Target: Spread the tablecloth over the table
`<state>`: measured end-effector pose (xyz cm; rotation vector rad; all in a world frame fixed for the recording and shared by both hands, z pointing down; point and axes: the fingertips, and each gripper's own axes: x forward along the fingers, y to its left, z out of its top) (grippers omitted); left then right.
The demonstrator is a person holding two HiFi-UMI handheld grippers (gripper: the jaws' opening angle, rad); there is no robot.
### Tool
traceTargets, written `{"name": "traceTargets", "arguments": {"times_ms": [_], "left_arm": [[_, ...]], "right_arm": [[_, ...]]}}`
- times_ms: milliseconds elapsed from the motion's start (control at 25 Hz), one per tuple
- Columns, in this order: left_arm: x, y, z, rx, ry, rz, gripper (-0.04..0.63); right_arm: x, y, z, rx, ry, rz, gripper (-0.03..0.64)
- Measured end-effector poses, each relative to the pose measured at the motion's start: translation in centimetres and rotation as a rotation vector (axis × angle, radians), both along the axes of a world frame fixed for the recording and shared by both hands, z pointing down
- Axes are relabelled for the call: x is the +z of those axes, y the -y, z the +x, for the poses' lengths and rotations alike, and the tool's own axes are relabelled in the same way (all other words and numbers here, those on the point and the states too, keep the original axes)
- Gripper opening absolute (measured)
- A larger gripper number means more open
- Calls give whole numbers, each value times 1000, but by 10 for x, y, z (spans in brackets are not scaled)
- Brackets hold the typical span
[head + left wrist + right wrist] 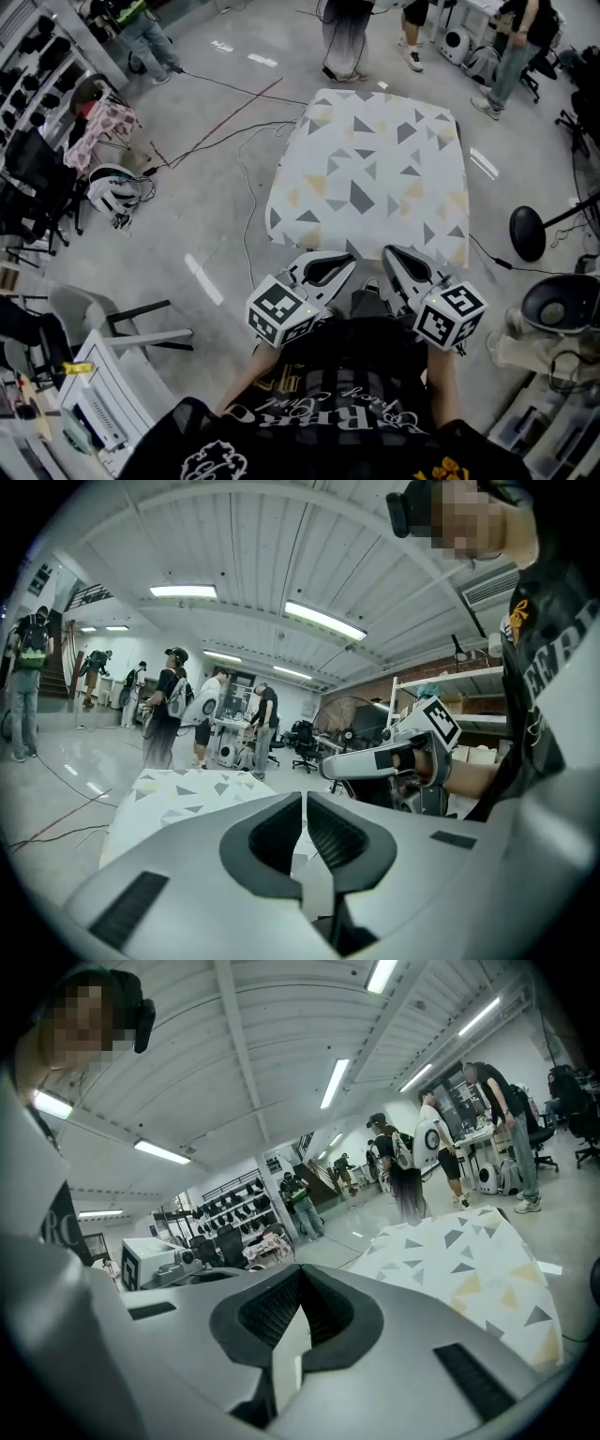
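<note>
The tablecloth, white with grey and yellow triangles, lies over the table and hangs down its near side. Both grippers are held close to my chest at that near edge. My left gripper has its jaws together, and white cloth with a grey triangle shows in the slot behind the tips. My right gripper is likewise shut, with a cream strip of cloth between its jaws. The tablecloth stretches away ahead at the left in the left gripper view. In the right gripper view the tablecloth lies at the right.
Several people stand beyond the table's far end. Cables trail over the grey floor at its left, near a white helmet. A round black stand base sits at the right. A grey chair and cluttered desks stand near left.
</note>
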<state>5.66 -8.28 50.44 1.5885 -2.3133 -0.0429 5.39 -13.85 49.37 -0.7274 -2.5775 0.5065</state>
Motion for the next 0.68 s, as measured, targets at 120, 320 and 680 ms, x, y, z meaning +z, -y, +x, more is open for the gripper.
{"name": "traceTargets", "arguments": {"times_ms": [120,320,680], "left_arm": [[1,1,0,10,1,-4,32],[4,3,0,25,0,-15,32],[11,0,-6,21,-7,-43,32]], "right_arm": [[2,7,-3,7,-3,15,14],[6,17,-9,0,-7,30,14],[9,14,-14,-7,-29,42,14]]}}
